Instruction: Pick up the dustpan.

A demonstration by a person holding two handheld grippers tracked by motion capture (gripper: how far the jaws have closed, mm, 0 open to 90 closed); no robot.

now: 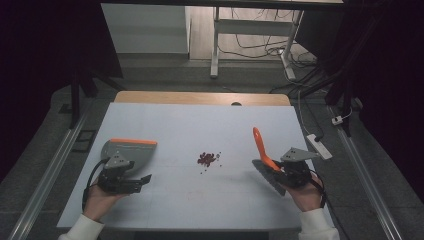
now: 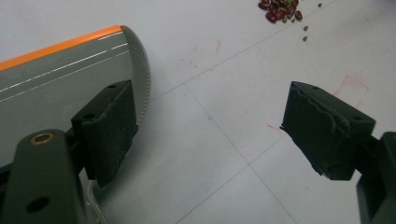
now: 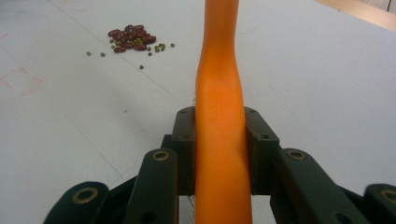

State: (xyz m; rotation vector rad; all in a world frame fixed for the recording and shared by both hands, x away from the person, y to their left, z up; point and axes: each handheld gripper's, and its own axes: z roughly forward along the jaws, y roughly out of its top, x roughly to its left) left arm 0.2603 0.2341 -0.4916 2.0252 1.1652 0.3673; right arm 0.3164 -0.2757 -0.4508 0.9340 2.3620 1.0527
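While no legible writing is seen, one orange brush handle [image 3: 219, 116] is clamped by the right gripper [image 3: 219, 154], left gripper [image 2: 219, 135] held apart beside one grey dustpan [image 2: 60, 79], one bean pile [image 1: 206, 159] lying mid-surface [image 1: 200, 125].

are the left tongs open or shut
Open: in the left gripper view the left tongs have their jaws wide apart with bare table between, beside the dustpan.

orange handle [image 3: 219, 93] cut off at top edge; dustpan [image 2: 60, 74] cropped left; small green bits [image 3: 159, 46] unidentifiable
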